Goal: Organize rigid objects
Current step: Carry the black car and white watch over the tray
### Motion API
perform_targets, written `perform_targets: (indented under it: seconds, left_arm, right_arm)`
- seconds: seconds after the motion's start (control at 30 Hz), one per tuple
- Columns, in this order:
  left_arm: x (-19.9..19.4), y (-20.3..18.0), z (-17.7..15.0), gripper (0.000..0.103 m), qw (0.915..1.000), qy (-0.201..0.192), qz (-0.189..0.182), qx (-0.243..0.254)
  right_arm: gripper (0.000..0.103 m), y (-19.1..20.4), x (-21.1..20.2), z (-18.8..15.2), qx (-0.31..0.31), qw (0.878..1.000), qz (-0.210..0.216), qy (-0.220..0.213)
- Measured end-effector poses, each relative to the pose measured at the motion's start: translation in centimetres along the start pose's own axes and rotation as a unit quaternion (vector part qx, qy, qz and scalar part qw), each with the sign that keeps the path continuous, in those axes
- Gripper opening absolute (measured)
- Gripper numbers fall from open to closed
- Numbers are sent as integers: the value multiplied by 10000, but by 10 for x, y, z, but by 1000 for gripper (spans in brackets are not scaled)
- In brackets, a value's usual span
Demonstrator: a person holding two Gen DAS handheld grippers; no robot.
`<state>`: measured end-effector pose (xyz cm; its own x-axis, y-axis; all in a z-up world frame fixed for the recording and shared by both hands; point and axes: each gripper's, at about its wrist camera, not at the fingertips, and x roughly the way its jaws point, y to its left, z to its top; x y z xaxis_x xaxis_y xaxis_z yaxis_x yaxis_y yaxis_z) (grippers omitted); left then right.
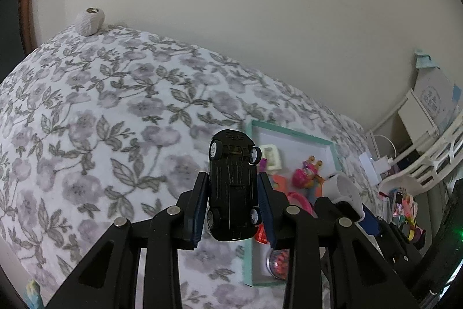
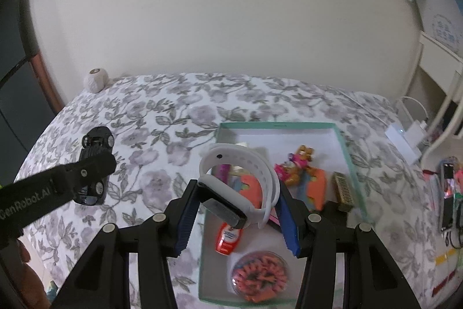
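Left wrist view, left to right. Floral bedspread (image 1: 95,118) fills the left and centre of frame; a pale knitted ball (image 1: 89,21) sits at the upper left, by the wall. Centre: left gripper (image 1: 233,194) narrow, clamped on a black toy car (image 1: 233,187), underside to the camera, wheels showing. Car's long axis runs along the fingers, nose toward the top of frame, pads on its flanks. Just right of the car, lower right of frame: teal-rimmed box (image 1: 292,132), partly hidden behind the car and fingers. The box lies to the right of and below the car.

Right wrist view, left to right. Left gripper and car enter at left edge, held clear above the bedspread, well apart from the box. Centre: right gripper (image 2: 235,203) part open, holding a white smartwatch (image 2: 231,193) across its body, strap looped upward, dark screen tilted toward the lower frame. Directly behind and below it, the box rim (image 2: 275,124); inside, a small red bottle (image 2: 228,239), a round tub of orange bits (image 2: 259,275), a pink-and-orange figure toy (image 2: 295,168), and an orange piece (image 2: 315,189).

Judgement: the right gripper is already over the box and is the nearer one; the watch only needs lowering. The car must cross rightward first.
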<state>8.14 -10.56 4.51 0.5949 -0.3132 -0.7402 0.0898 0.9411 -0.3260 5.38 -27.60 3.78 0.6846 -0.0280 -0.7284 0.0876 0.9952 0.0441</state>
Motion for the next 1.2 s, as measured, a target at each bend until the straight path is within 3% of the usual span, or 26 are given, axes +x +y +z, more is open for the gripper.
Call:
perform_targets:
  seconds: [0.3, 0.67, 0.8, 1.0, 1.2]
  left_arm:
    - [15, -27, -16, 35, 9996, 223, -143, 58]
    - [48, -65, -41, 35, 9949, 677, -354, 652]
    - [58, -77, -46, 35, 9923, 789, -414, 865]
    - [68, -88, -50, 35, 9889, 887, -506, 1079]
    - [81, -93, -52, 35, 9868, 920, -446, 1253]
  right_arm:
    - [54, -35, 1, -7, 354, 9992, -105, 176]
    - [54, -99, 3, -15, 1061, 9924, -470, 403]
    - [54, -119, 10, -25, 1156, 9877, -831, 655]
    - [54, -143, 31, -43, 1503, 9763, -937, 1245]
    - [54, -141, 40, -52, 1434, 9722, -980, 1568]
